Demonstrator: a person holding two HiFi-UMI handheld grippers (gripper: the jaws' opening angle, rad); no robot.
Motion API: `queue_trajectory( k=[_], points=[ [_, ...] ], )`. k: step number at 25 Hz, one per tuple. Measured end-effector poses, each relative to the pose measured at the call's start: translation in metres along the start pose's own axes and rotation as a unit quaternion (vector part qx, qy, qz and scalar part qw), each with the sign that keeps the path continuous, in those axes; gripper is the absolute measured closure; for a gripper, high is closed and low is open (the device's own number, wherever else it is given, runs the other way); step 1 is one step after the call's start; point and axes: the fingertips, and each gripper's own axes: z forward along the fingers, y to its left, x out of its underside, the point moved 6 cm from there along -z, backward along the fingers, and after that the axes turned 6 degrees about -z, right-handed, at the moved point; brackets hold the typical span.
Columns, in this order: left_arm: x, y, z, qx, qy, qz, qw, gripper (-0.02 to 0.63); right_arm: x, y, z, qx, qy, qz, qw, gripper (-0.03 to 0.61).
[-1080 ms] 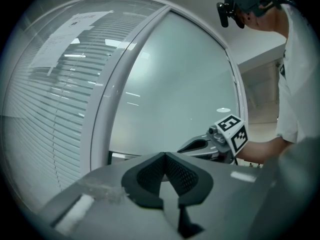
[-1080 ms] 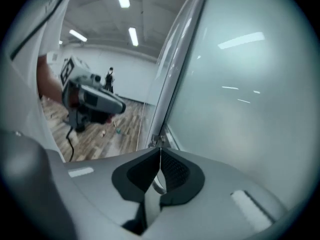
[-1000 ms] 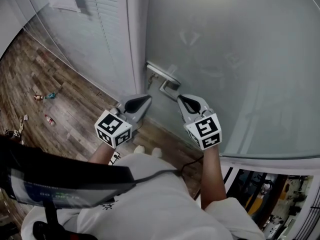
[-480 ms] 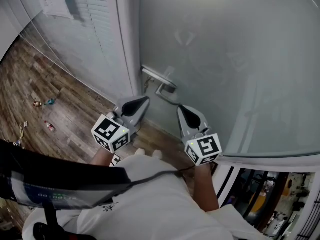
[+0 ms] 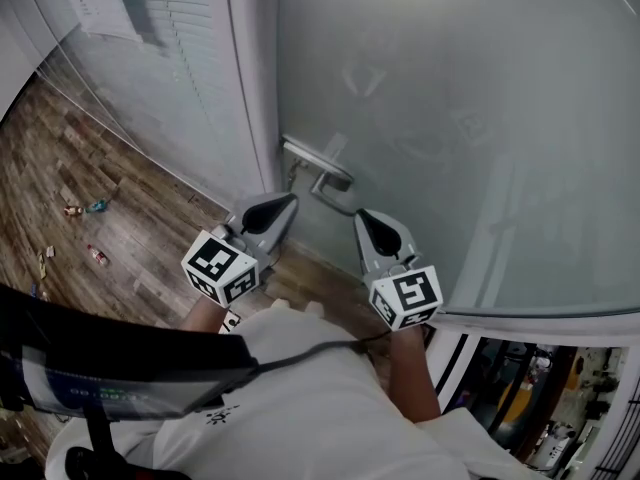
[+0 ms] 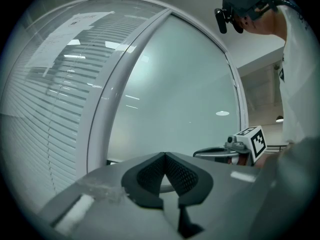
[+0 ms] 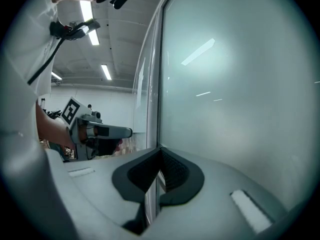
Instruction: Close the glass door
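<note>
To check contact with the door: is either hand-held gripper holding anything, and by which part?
Nothing is held. The left hand-held gripper and the right hand-held gripper are both shut and empty.

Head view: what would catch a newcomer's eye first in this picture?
The big frosted glass door fills the upper right, with a metal handle at its left edge. Just below it, the left tool and the right tool point toward it, both shut. Small litter lies on the wooden floor at left.
</note>
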Motion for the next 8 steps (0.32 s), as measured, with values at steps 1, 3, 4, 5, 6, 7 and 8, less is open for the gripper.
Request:
queue_trajectory(
  k=[1,3,4,5,6,7,8],
  points=[
    [0.0,0.002,0.0,-0.001,0.001,-0.001,1.0,0.608,0.0,0.0,0.002,0.0,0.003,-0.001,1.0,0.571],
    [-0.003,0.007,0.0,-0.002,0.002,-0.002,1.0,0.608,-0.003,-0.002,0.006,-0.001,0.006,-0.003,1.0,0.571],
    [-0.006,0.009,0.001,-0.002,0.002,-0.002,1.0,0.608,-0.006,-0.003,0.008,-0.001,0.007,-0.004,1.0,0.571],
    [-0.009,0.011,0.002,-0.002,0.002,-0.002,1.0,0.609,-0.009,-0.004,0.01,0.0,0.008,-0.005,1.0,0.571],
    [-0.012,0.012,0.003,-0.001,0.002,-0.002,1.0,0.608,-0.012,-0.005,0.012,0.0,0.008,-0.006,1.0,0.571],
    [-0.015,0.013,0.003,0.0,0.001,-0.001,1.0,0.608,-0.014,-0.006,0.013,0.001,0.009,-0.007,1.0,0.571],
    [-0.017,0.014,0.004,0.001,0.001,-0.001,1.0,0.609,-0.016,-0.007,0.014,0.002,0.009,-0.008,1.0,0.571]
  ],
)
